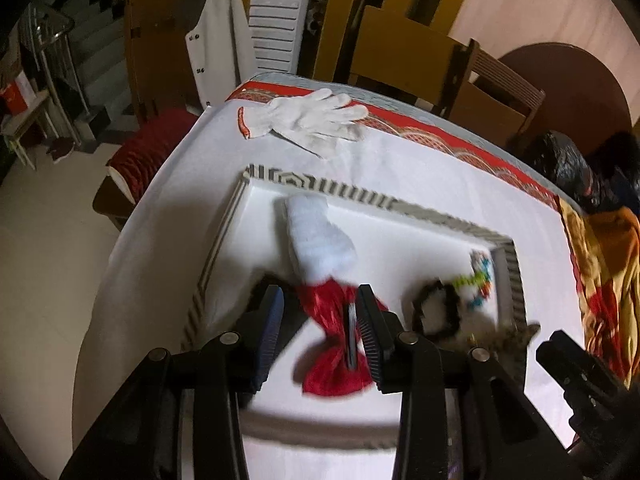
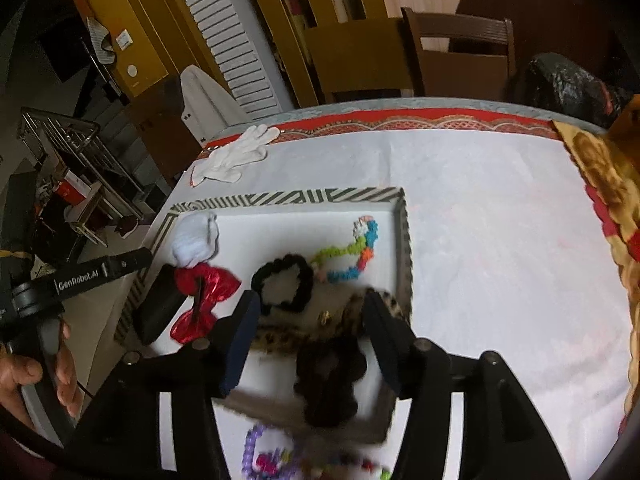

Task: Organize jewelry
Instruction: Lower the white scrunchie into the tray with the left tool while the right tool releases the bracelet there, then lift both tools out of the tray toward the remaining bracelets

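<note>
A striped-rim white tray (image 1: 320, 186) (image 2: 288, 197) lies on the white tablecloth. In it are a white scrunchie (image 1: 320, 240) (image 2: 194, 240), a red bow clip (image 1: 334, 344) (image 2: 204, 300), a black scrunchie (image 1: 436, 310) (image 2: 284, 284), a multicolour bead string (image 1: 478, 280) (image 2: 352, 250), a leopard-print piece (image 2: 280, 338) and a dark scrunchie (image 2: 330, 380). My left gripper (image 1: 320, 332) (image 2: 160, 304) is open over the red bow, jaws either side of it. My right gripper (image 2: 310, 340) is open above the leopard piece and dark scrunchie. Purple and pink beads (image 2: 272, 456) lie outside the tray's near edge.
A white glove (image 1: 308, 118) (image 2: 234, 156) lies at the table's far left. A patterned orange cloth (image 1: 604, 280) (image 2: 608, 200) covers the right side. Wooden chairs (image 2: 460, 56) and a black bag (image 2: 568, 84) stand beyond the far edge.
</note>
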Available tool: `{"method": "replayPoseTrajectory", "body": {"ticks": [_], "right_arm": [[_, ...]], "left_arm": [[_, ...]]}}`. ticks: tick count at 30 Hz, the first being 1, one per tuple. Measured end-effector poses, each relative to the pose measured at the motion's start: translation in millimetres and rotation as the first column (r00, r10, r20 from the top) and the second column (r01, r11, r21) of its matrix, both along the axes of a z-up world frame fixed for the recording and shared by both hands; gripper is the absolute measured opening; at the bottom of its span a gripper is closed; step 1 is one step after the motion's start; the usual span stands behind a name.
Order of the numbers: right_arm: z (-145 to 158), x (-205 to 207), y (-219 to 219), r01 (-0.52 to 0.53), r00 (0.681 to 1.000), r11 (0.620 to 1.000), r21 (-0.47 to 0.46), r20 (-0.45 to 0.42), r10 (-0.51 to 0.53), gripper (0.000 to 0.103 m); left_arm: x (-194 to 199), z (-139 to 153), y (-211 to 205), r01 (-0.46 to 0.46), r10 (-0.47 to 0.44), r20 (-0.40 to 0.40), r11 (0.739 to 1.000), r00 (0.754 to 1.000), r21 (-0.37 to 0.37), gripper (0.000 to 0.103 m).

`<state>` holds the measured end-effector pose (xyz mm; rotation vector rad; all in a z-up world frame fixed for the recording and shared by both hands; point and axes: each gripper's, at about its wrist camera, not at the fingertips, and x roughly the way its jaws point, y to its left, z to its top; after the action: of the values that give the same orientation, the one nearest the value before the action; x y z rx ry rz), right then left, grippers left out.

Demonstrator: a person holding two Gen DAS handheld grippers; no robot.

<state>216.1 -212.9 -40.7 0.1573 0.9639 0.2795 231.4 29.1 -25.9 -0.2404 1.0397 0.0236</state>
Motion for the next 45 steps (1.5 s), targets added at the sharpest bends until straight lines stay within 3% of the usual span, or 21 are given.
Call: {"method": "replayPoseTrajectory", "body": {"ticks": [13, 24, 45], "right_arm": [[23.2, -100.1, -15.0, 0.003, 1.000, 0.999, -0.033, 0.030, -0.002, 0.062], [50.0, -168.8, -28.4, -0.002, 0.998, 0.998, -0.059, 0.063, 0.006, 0.069], [60.3, -204.0, -48.7, 0.007, 0.997, 0.996, -0.085, 0.076, -0.001, 0.071]], "left_arm": [[-102.5, 21.2, -44.2, 0.031, -0.033, 0.039, 0.999, 0.999, 0.044, 0.049], [-166.1, 43.1, -74.2, 0.060, -0.067, 0.091, 0.996, 0.994, 0.071, 0.049], [-207.1, 53.8, -107.6, 0.093, -0.107, 0.121, 0.989, 0.987, 0.116, 0.049]]}}
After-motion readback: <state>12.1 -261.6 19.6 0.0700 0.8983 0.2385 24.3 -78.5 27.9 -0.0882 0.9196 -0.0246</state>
